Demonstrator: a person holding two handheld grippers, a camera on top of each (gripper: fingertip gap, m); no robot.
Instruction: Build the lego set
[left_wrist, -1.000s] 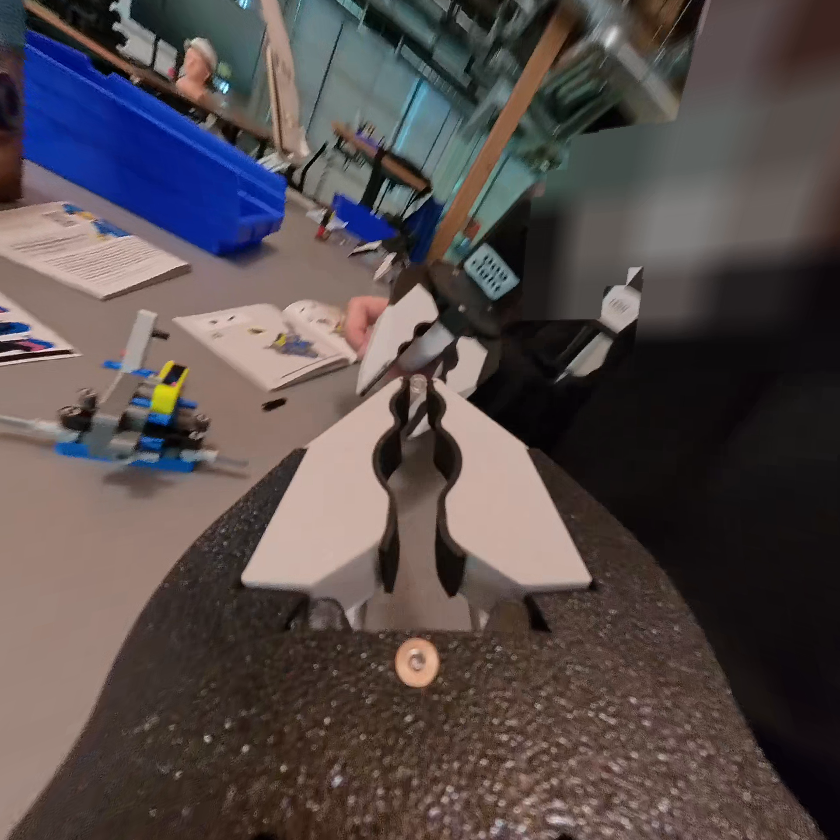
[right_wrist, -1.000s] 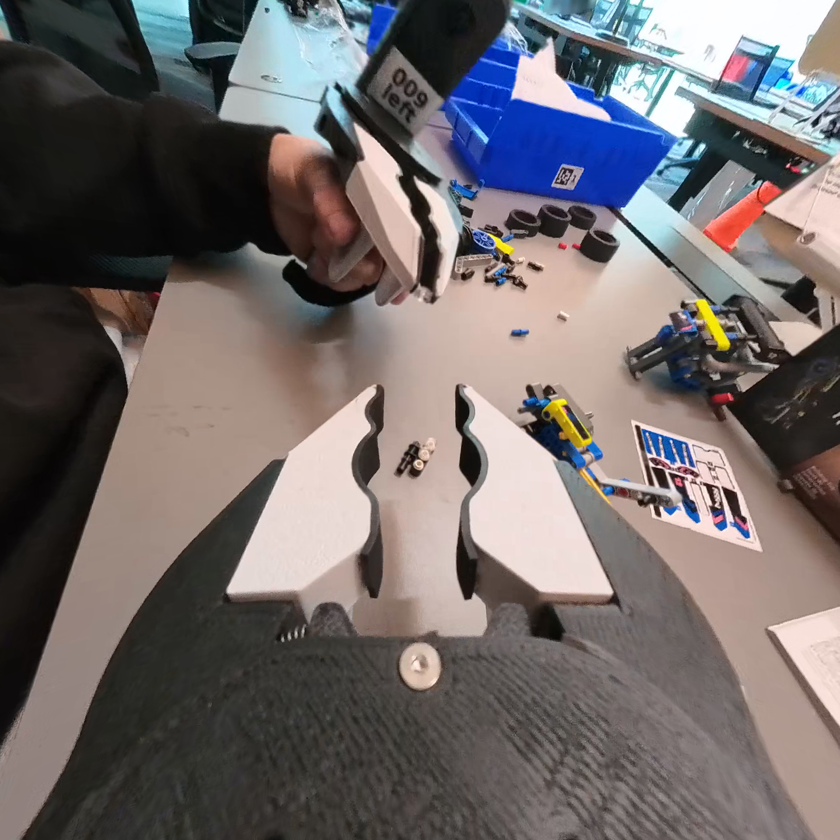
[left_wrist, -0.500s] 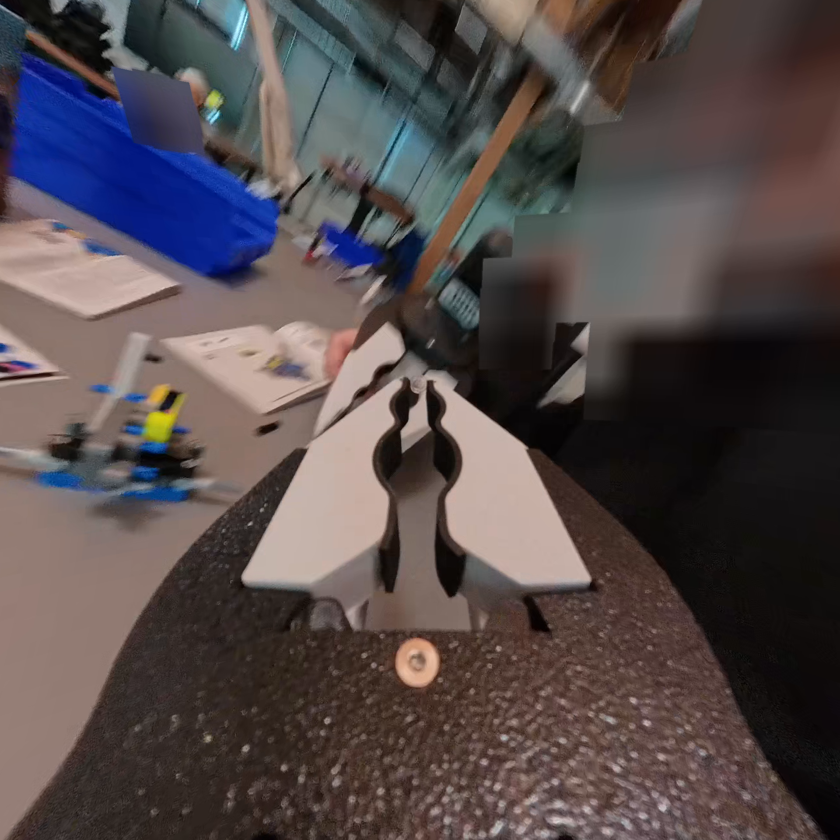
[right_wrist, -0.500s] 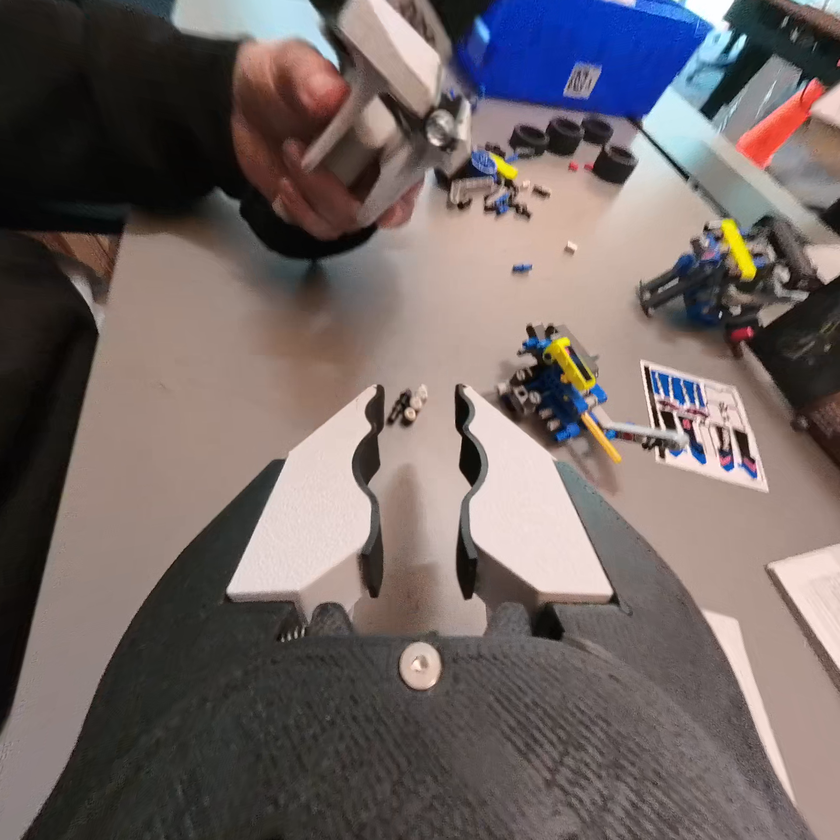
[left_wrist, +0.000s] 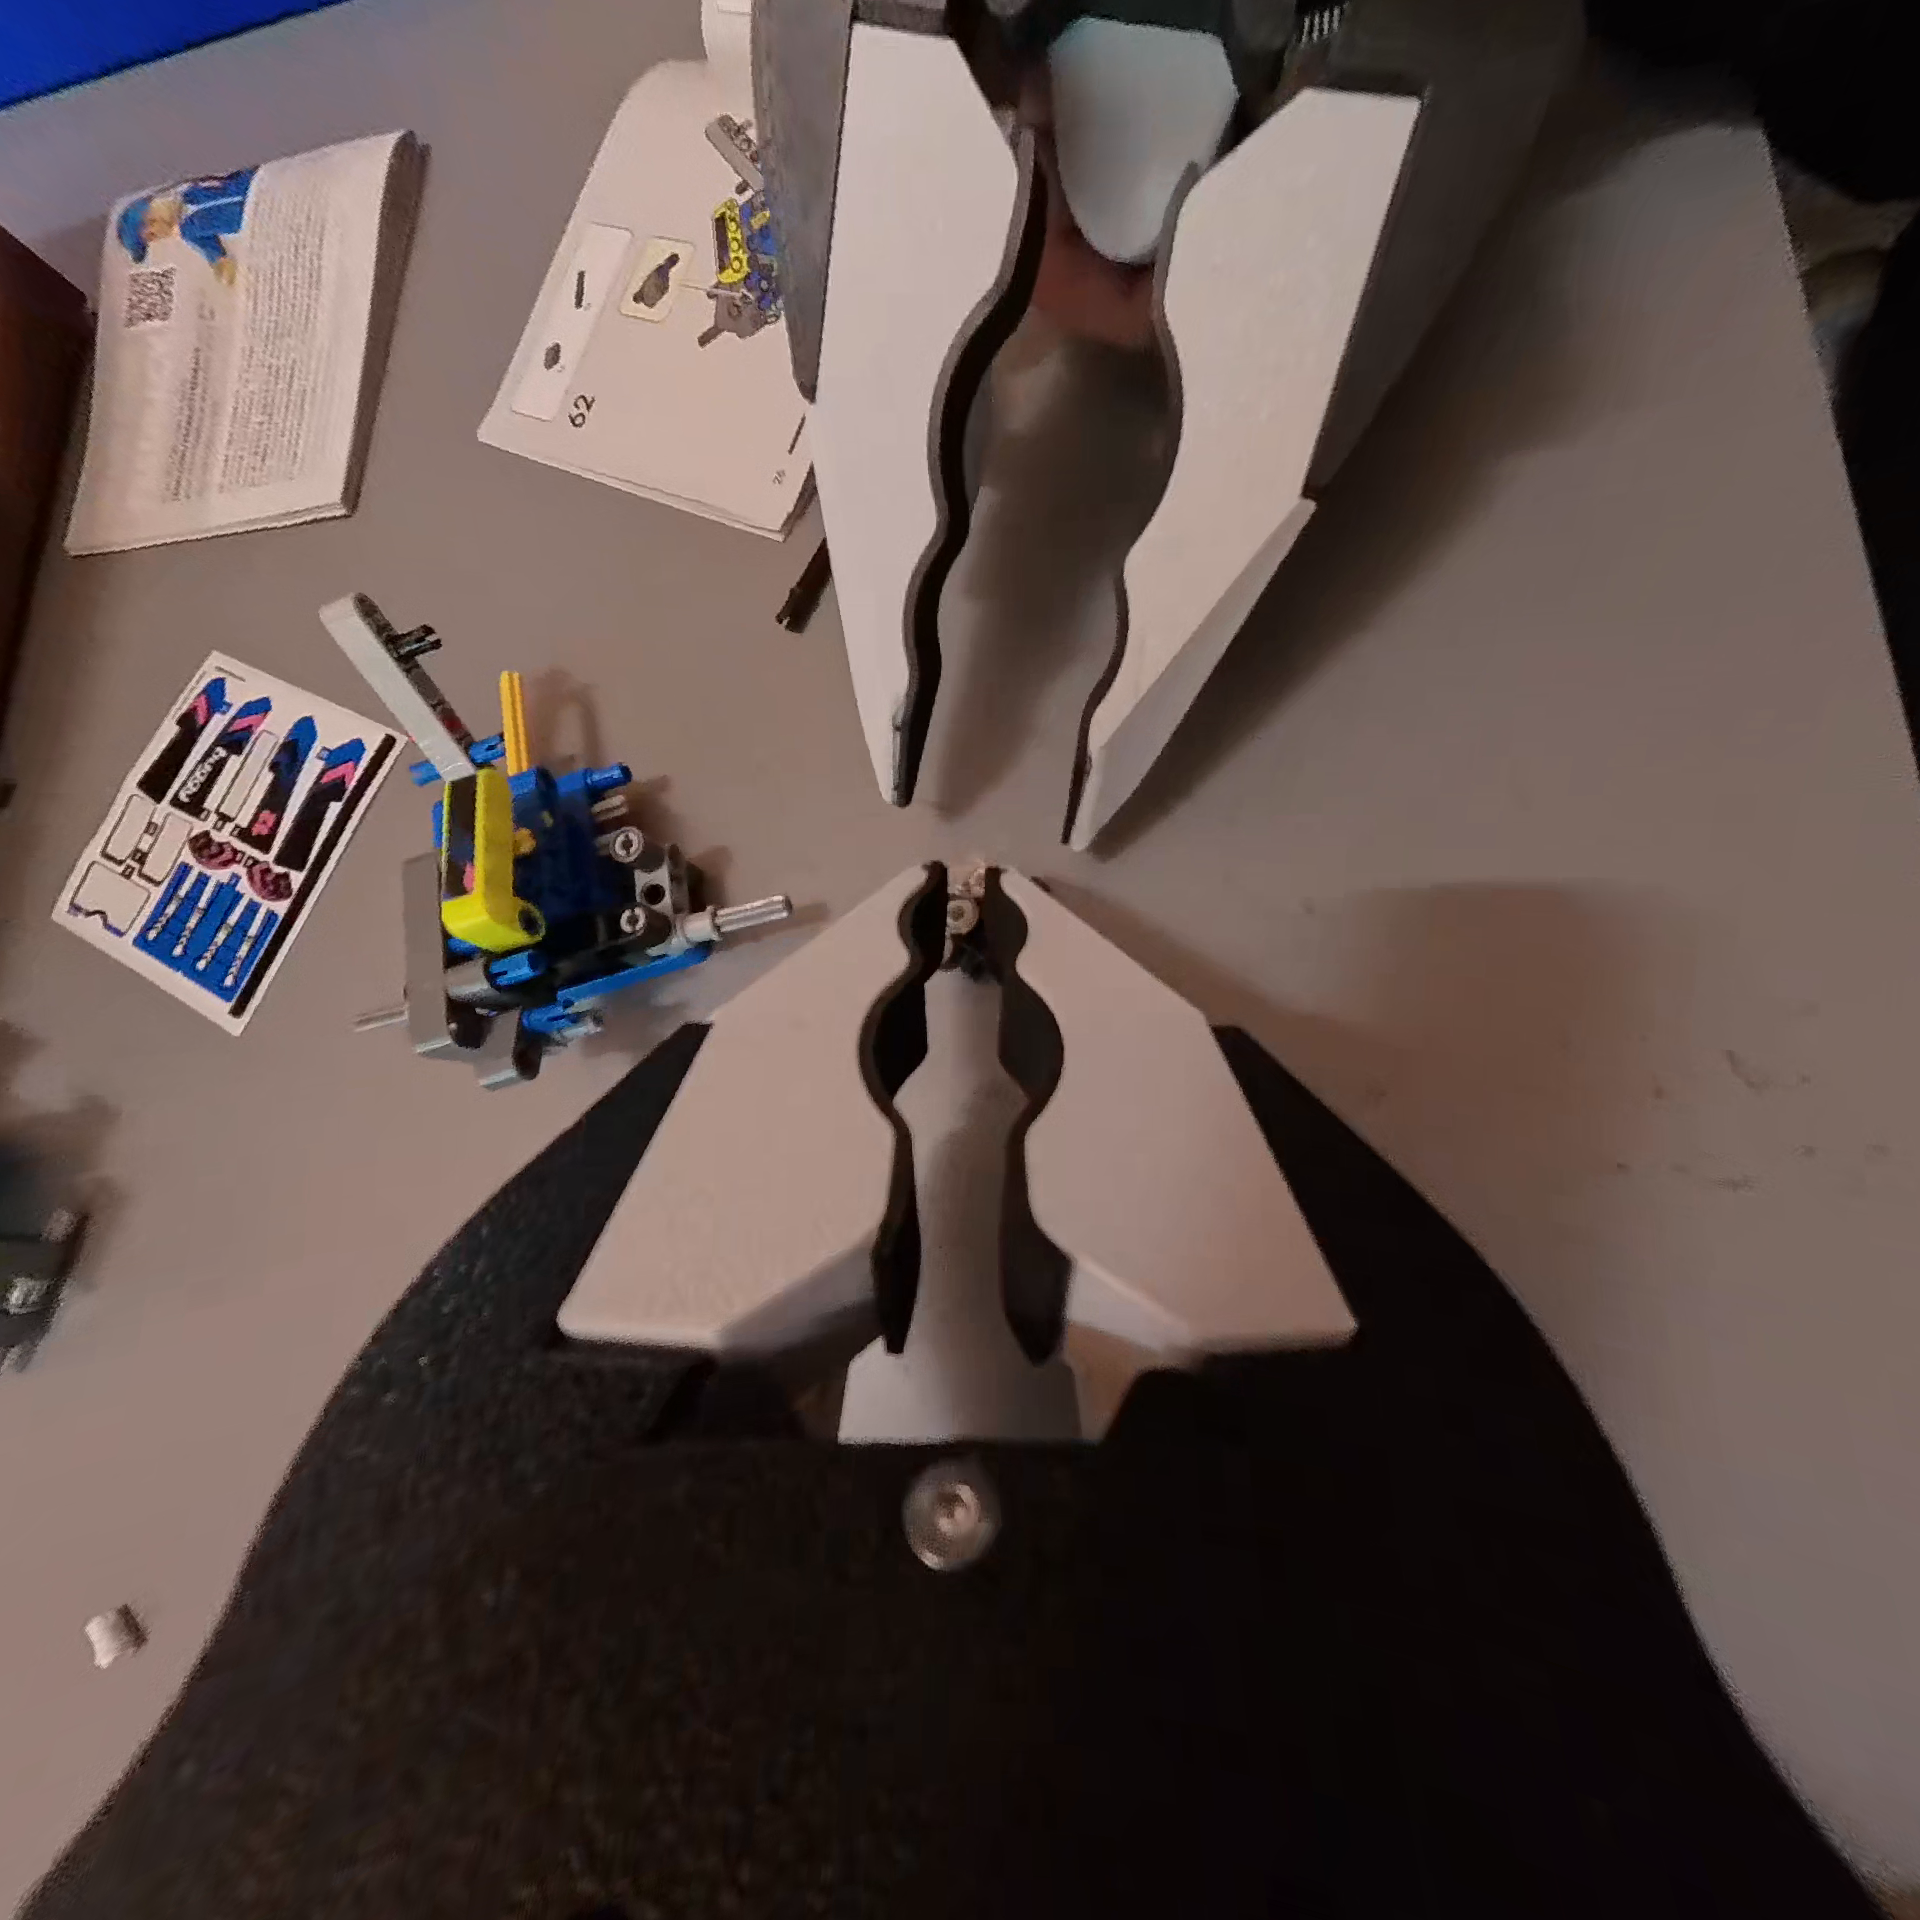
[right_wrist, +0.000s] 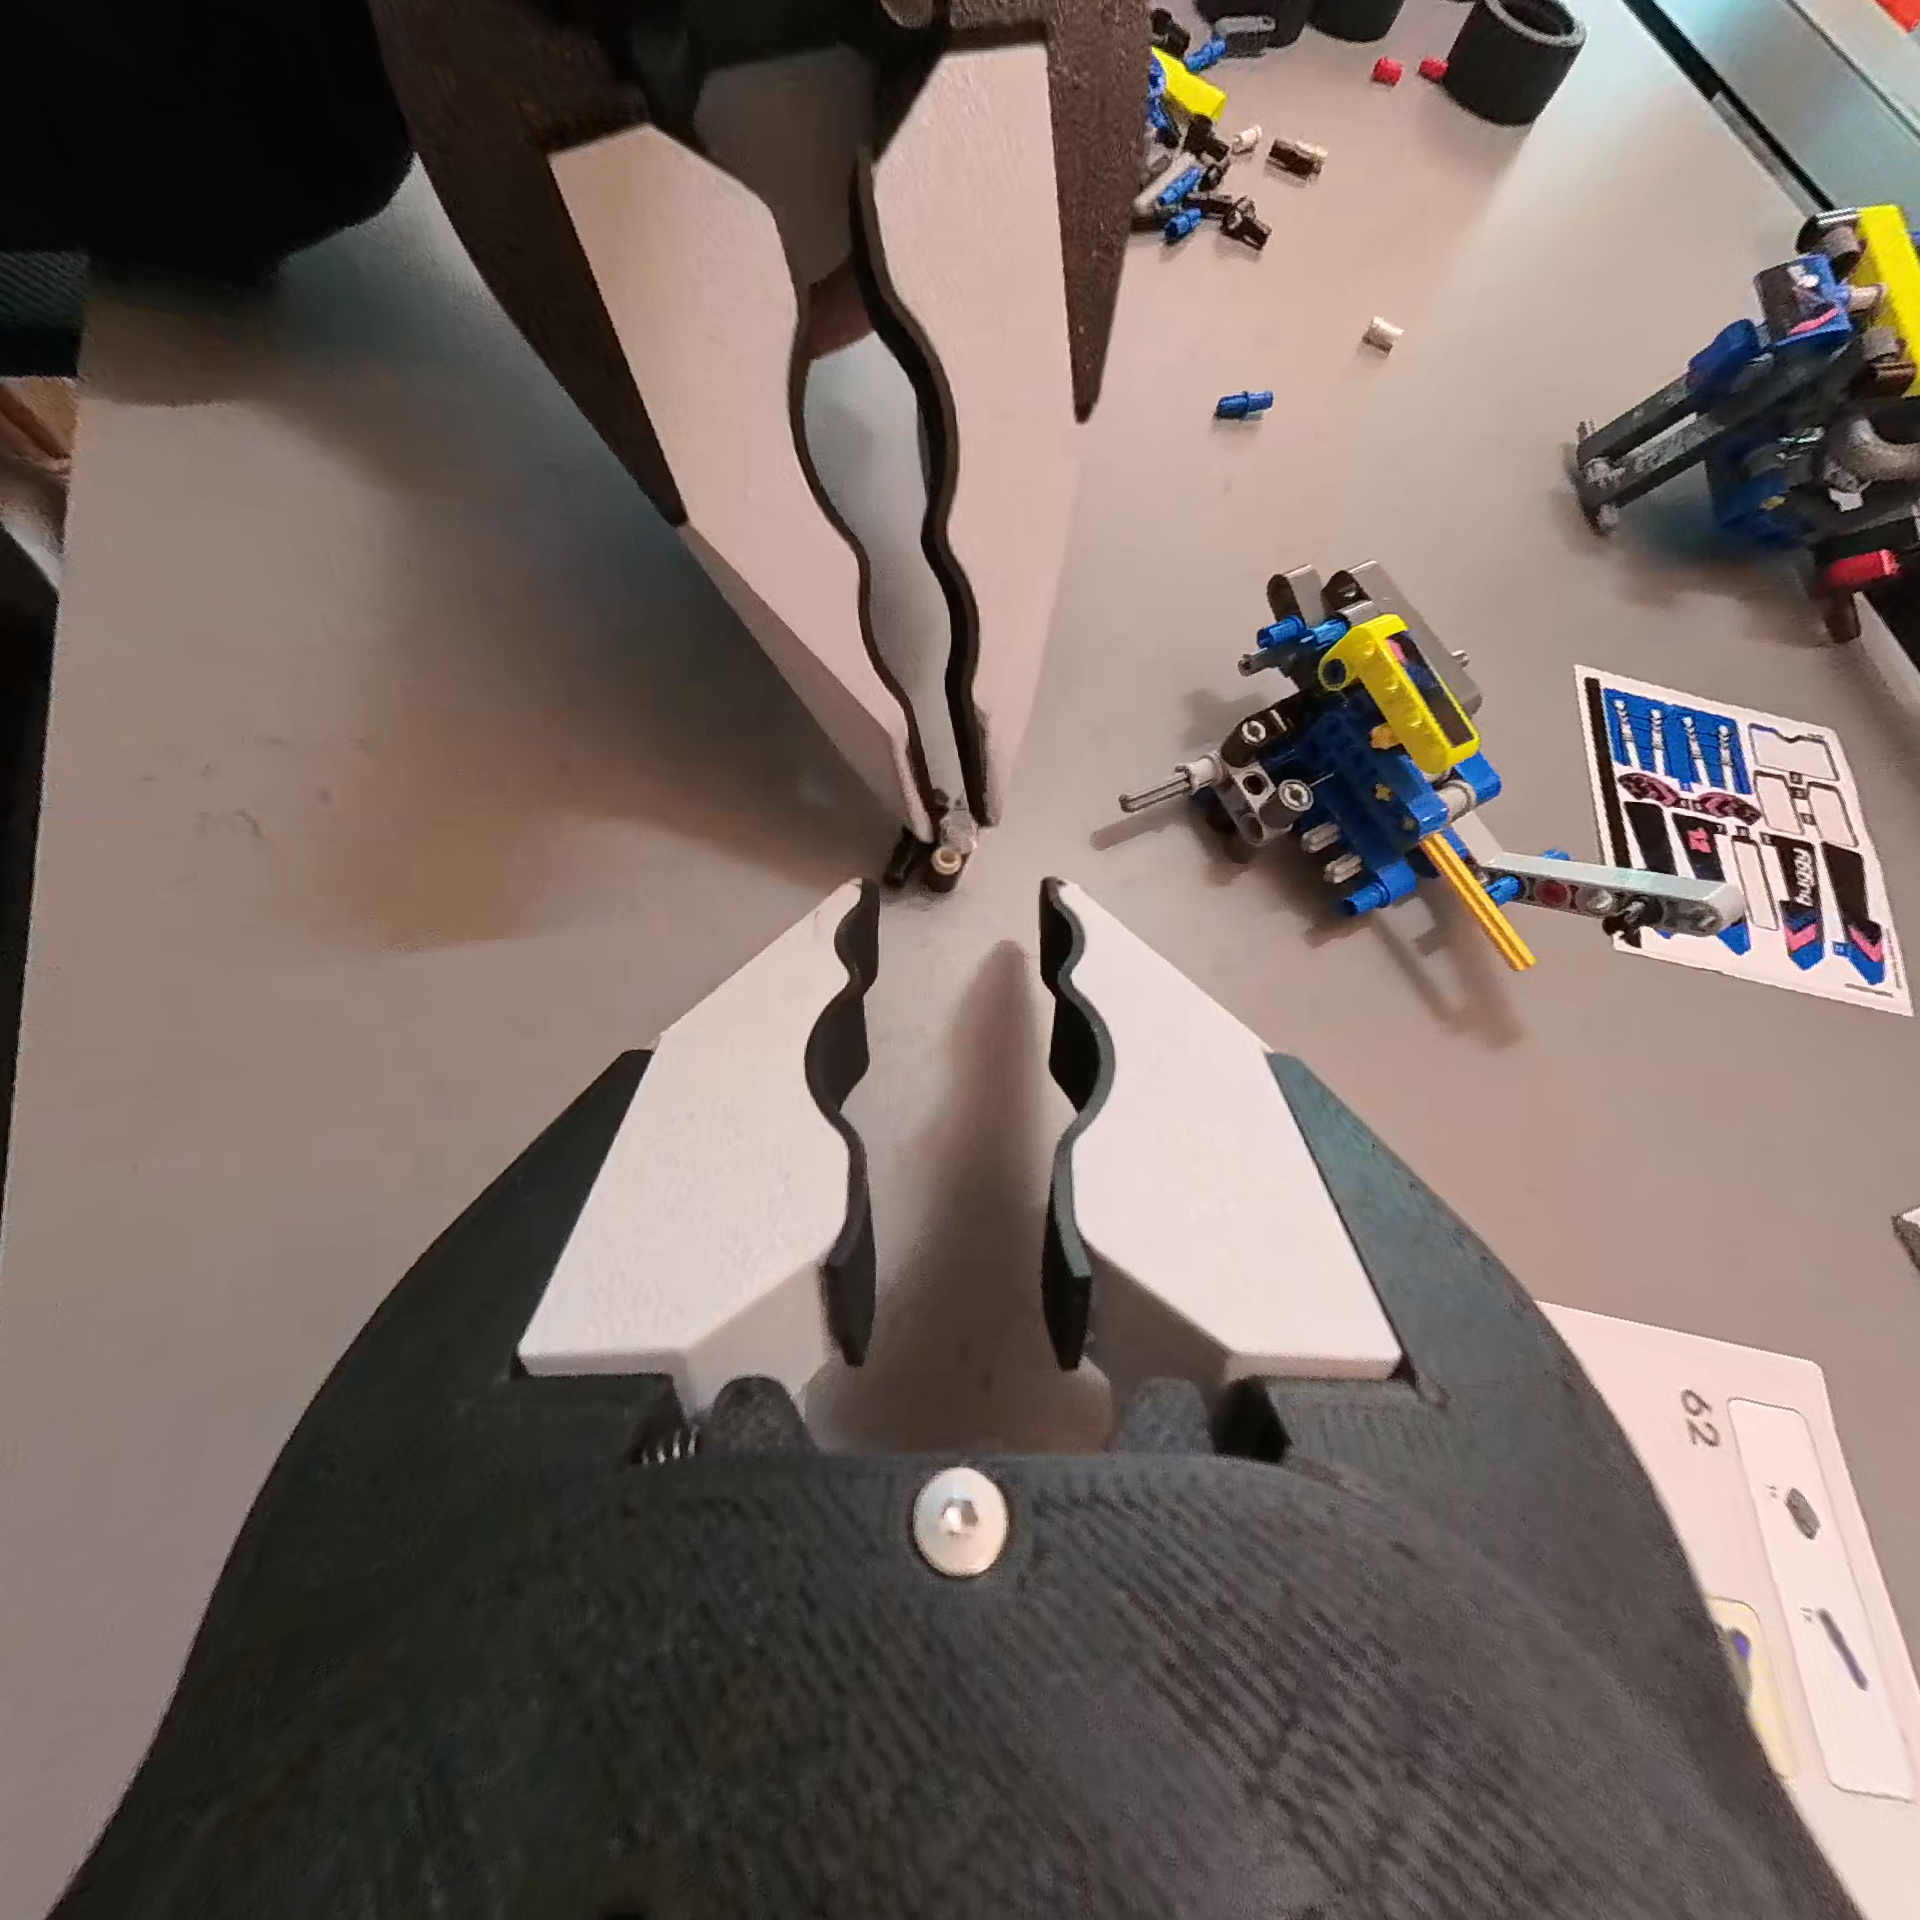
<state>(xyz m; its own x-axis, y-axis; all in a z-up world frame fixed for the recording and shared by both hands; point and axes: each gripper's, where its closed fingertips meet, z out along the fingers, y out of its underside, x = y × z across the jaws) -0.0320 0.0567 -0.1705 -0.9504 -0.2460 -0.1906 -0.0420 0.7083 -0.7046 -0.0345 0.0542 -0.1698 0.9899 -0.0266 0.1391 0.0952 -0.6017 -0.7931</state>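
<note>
The left gripper (left_wrist: 964, 883) has its fingertips nearly together, pinched on a small grey pin (left_wrist: 963, 914) among a cluster of tiny pins (right_wrist: 928, 850) on the grey table (left_wrist: 1455, 1091). Facing it across the pins, the right gripper (right_wrist: 954, 896) hangs spread wide, holding nothing. The blue-and-yellow lego assembly (left_wrist: 540, 883) lies near the pins, a sticker sheet (left_wrist: 223, 836) just beyond it.

My grippers tip to tip over pins (right_wrist: 932, 854); lego model (right_wrist: 1361, 769) right of them, sticker sheet (right_wrist: 1756, 831) beyond.
</note>
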